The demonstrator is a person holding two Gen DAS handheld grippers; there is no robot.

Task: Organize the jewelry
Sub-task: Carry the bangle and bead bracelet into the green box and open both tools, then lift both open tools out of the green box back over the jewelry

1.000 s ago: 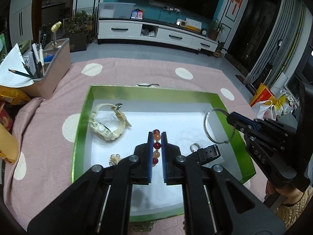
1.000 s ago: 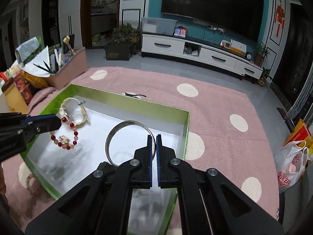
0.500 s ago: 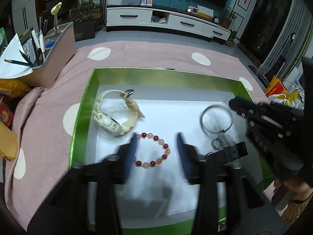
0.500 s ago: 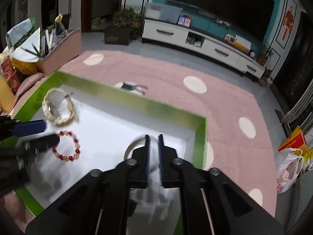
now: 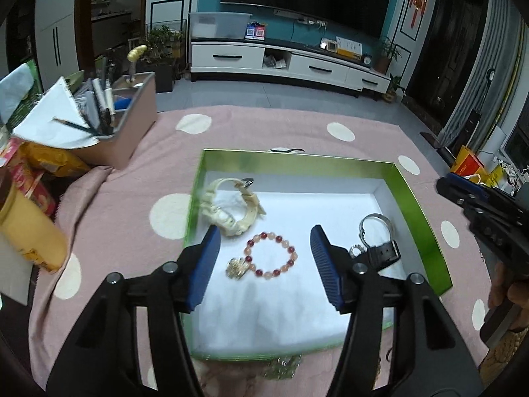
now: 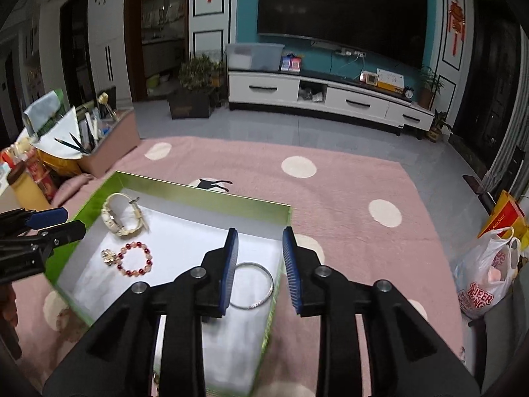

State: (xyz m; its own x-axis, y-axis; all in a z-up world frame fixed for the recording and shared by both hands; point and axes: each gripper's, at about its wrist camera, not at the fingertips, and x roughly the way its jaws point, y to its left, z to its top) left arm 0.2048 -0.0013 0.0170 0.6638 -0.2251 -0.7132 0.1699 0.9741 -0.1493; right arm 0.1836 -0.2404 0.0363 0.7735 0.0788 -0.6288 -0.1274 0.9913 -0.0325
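Your left gripper gapes wide above the bracelet in the box. Your right gripper is spread too, over the bangle.

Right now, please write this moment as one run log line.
left claw: open, empty | right claw: open, empty | beaded bracelet, silver bangle, cream watch: in green box

Spread gripper above silver bangle

Open room in the tray's near half

The green tray has bare white floor nearest the tools; the cream watch, bead bracelet and silver bangle block its far side and right edge.
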